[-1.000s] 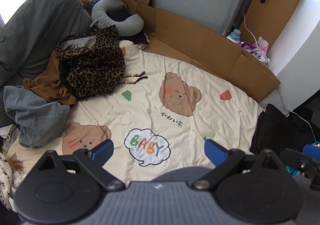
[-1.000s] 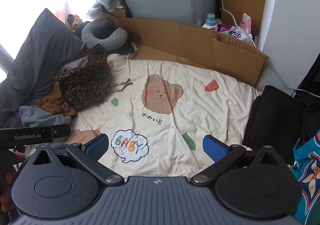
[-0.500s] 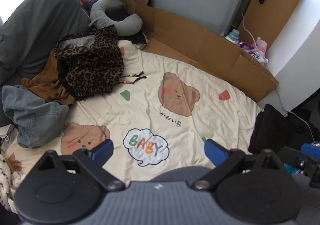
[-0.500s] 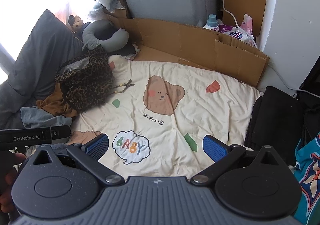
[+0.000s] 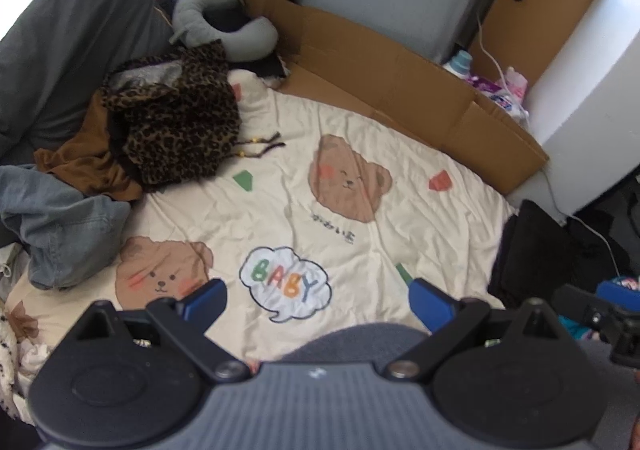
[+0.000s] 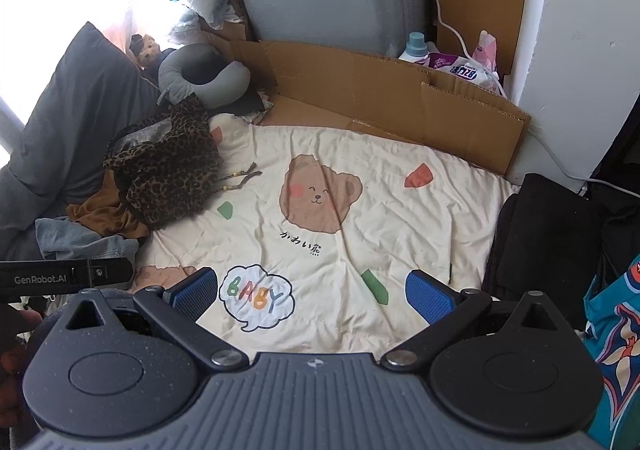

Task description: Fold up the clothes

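Blue ribbed pads (image 6: 426, 296) tip both tools, and on each the two fingers stand wide apart with nothing between them. Both the left gripper (image 5: 318, 300) and the right gripper (image 6: 312, 294) hang side by side above the near edge of the bed, tilted down toward it, touching no cloth. In the right wrist view the left tool's black bar crosses the left edge, and part of a hand (image 6: 12, 354) shows below it.

Beneath them lies a cream quilt (image 5: 420, 209), soft and lightly creased, printed with brown bear faces and a speech bubble reading BABY.

To the left, well apart from both tools, the clothes sit in a crumpled heap at the quilt's far left edge: a fuzzy leopard-print garment (image 5: 180, 133) on top with beaded cords trailing onto the quilt, a rust-brown garment (image 5: 84, 165) under it, and faded blue denim (image 5: 60, 226) nearest. A dark grey pillow (image 5: 68, 49) leans behind the heap. A flattened cardboard sheet (image 5: 400, 89) lines the far side, and folded black cloth (image 6: 552, 234) rests at the right.
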A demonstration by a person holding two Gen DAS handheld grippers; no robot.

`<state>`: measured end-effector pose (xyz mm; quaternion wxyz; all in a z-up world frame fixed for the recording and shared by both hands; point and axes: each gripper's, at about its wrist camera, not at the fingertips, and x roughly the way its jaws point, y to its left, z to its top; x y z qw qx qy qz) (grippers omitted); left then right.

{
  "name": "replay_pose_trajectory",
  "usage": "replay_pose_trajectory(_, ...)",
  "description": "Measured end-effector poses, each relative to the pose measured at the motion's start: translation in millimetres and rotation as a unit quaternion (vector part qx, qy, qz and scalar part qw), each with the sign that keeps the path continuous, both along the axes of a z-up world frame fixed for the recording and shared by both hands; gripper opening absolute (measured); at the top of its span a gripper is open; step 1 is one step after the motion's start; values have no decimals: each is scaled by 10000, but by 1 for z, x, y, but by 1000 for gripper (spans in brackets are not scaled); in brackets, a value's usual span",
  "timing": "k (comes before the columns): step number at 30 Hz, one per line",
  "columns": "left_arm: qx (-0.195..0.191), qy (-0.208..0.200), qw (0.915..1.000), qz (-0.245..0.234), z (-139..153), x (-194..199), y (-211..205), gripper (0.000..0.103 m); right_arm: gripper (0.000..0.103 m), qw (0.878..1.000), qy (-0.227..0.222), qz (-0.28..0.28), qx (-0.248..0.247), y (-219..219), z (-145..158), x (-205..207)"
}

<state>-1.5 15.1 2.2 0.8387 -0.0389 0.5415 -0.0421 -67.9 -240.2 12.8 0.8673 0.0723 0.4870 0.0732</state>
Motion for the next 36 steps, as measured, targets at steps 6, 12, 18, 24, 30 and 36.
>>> replay_pose_trajectory(6, -19, 25, 10000, -85, 2, 1, 7, 99, 103, 10000, -30, -22, -77, 0, 4, 0)
replay_pose_trajectory(12, -64, -35, 9999, -101, 8, 5, 19, 99, 103, 9999, -94, -4, -87, 3, 9, 2)
replay_pose_trajectory(18, -81, -156, 9998, -96, 15, 13, 36, 99, 103, 9998, -160, -4, -144, 9, 13, 5)
replay_pose_trajectory(24, -136, -187, 9997, -93, 14, 19, 54, 99, 103, 9993, -331, -48, -154, 14, 22, 8)
replay_pose_trajectory(30, -143, -359, 9992, -32, 21, 25, 75, 99, 103, 9982, -573, -156, 15, 14, 29, 12)
replay_pose_trajectory(36, -188, -464, 9984, 264, 24, 35, 103, 99, 103, 9961, -810, -328, -76, 19, 33, 19)
